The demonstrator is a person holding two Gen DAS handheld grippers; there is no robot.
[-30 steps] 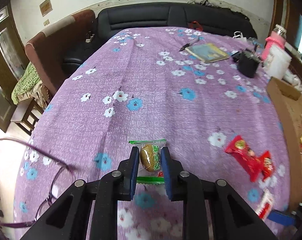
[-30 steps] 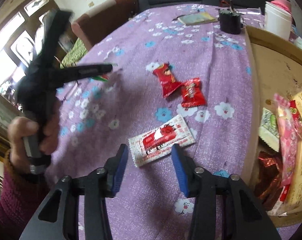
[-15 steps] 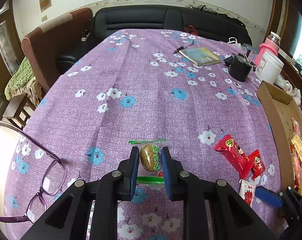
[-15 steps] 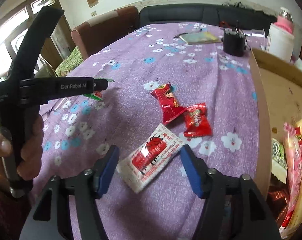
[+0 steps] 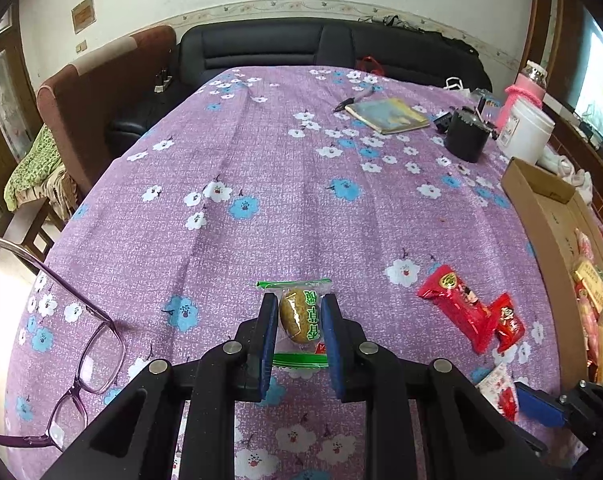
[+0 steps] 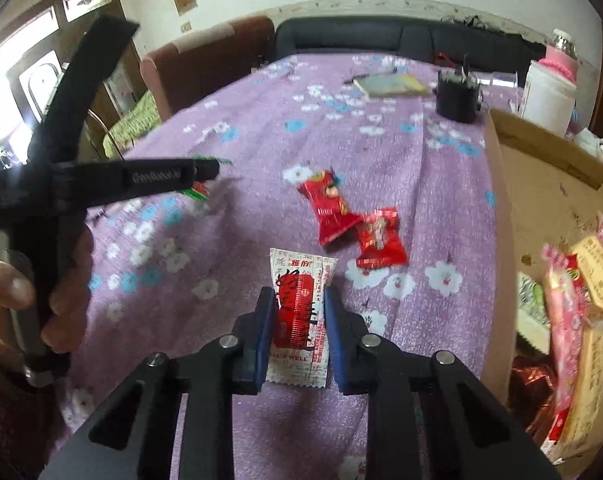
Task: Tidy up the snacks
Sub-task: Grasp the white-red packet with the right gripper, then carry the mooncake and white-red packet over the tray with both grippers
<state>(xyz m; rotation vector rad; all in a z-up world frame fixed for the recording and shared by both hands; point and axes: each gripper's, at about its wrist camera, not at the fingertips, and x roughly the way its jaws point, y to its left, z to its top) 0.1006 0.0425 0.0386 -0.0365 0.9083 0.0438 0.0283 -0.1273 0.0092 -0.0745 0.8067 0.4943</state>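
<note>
Left claw (image 5: 300, 322) clamped on green-wrapped snack (image 5: 300, 317) above purple table (image 5: 285, 200); glasses (image 5: 83, 364) left, two red packets (image 5: 471, 314) right.

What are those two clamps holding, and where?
The left gripper pinches a green-wrapped snack across its middle. The right gripper, jaws closing, squeezes a white-and-red packet by its sides.

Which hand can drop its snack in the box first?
Probably the right hand-held gripper: its jaws are closing on the red-and-white packet beside the cardboard box. The left hand-held gripper holds the green-wrapped snack farther away.
</note>
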